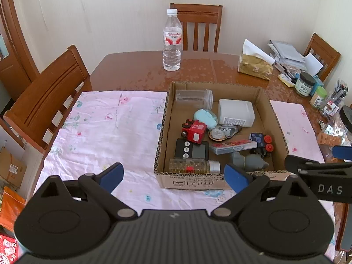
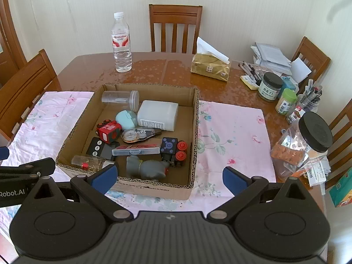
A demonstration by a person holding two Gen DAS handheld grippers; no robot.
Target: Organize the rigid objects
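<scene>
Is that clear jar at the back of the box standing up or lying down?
Lying down. The clear jar rests on its side in the box, lid pointing right, toward the white bottle.

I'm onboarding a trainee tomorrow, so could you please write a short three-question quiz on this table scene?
1. True or false: both tongs, left and right, are open and hold nothing.
2. What lies along the far wall of the cardboard box? A) clear jar B) grey toy animal C) red toy car
3. Fill in: the water bottle stands ____ the box.

Key: 1 true; 2 A; 3 outside, on the bare table beyond it.
</scene>
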